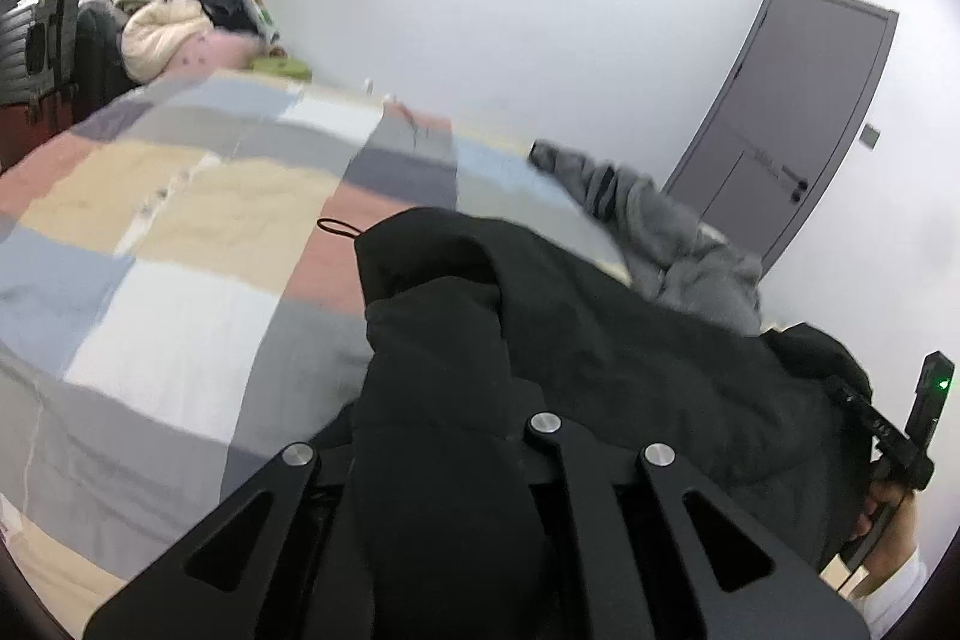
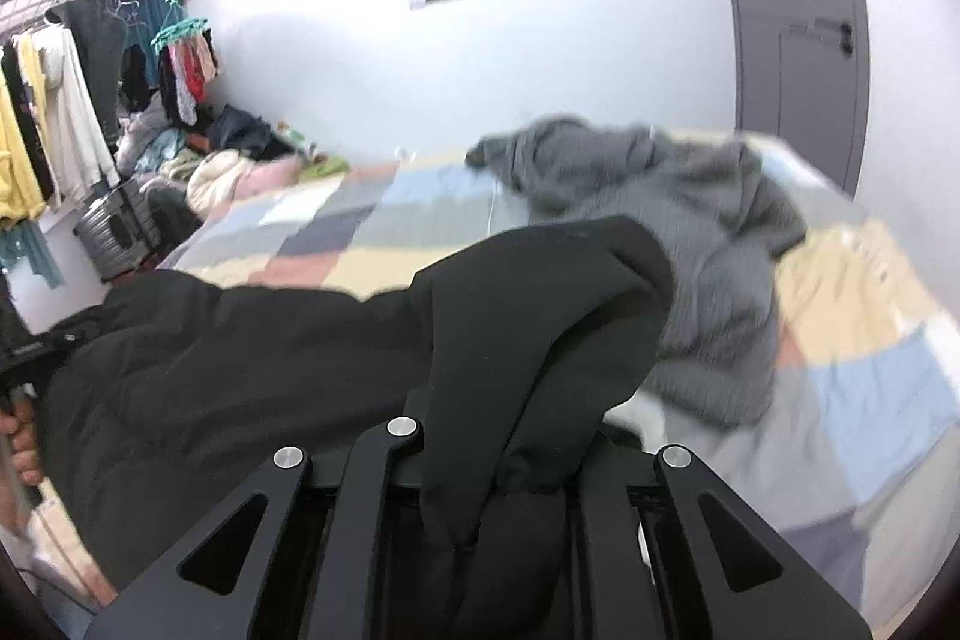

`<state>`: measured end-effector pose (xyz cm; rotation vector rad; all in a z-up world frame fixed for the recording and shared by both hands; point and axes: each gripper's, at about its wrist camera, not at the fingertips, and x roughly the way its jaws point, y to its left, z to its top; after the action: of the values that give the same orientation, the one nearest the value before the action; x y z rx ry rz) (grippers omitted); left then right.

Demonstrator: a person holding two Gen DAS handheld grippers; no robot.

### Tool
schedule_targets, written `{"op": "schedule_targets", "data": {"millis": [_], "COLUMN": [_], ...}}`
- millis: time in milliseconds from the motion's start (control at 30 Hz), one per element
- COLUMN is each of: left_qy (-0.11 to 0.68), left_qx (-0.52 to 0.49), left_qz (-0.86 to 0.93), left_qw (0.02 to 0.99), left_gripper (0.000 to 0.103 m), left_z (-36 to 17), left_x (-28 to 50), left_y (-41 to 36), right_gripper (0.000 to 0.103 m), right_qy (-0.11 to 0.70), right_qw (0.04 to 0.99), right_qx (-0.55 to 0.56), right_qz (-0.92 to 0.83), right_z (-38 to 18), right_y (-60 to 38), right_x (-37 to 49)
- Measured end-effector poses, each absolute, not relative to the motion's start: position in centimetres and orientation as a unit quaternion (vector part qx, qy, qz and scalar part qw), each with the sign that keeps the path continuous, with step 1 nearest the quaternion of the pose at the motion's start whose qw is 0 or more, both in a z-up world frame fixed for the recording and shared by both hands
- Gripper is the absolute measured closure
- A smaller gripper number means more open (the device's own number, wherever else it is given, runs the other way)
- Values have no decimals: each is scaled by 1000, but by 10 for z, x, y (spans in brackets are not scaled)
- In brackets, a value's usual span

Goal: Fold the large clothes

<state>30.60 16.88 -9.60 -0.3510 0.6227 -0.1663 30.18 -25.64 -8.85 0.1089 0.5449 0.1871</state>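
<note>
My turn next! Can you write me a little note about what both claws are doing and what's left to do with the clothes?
Left claw: shut on the black jacket, cloth bunched between its fingers.
Right claw: shut on the same black jacket, at another spot.
The jacket hangs stretched between both claws above the patchwork bed.
A gray garment lies crumpled and unfolded on the bed near the door.
Done: jacket picked up.
Left: probably lay it flat, fold it, then do the gray one.

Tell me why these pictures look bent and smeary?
Left wrist view: fisheye lens bows the door; the bed is motion-blurred. Right wrist view: the grey garment smears, the wall glares white, the black coat shows little detail.
</note>
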Motion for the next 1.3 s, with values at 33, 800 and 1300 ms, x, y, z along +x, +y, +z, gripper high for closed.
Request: {"op": "schedule_targets", "data": {"millis": [33, 800, 1300], "left_qy": [295, 392, 422], "left_qx": [-169, -54, -67], "left_qz": [-80, 11, 11], "left_qw": [937, 918, 904], "left_gripper": [98, 97, 86], "left_z": [-88, -153, -157], "left_x": [305, 381, 357], "left_y": [169, 147, 145], "right_gripper": [94, 94, 79], "right_qy": [261, 376, 405], "right_qw": [959, 926, 910], "right_qx": [55, 2, 88], "right_qz": [91, 16, 34], "right_z": [-85, -167, -174], "right_y": [-257, -259, -285], "right_x": [305, 391, 360]}}
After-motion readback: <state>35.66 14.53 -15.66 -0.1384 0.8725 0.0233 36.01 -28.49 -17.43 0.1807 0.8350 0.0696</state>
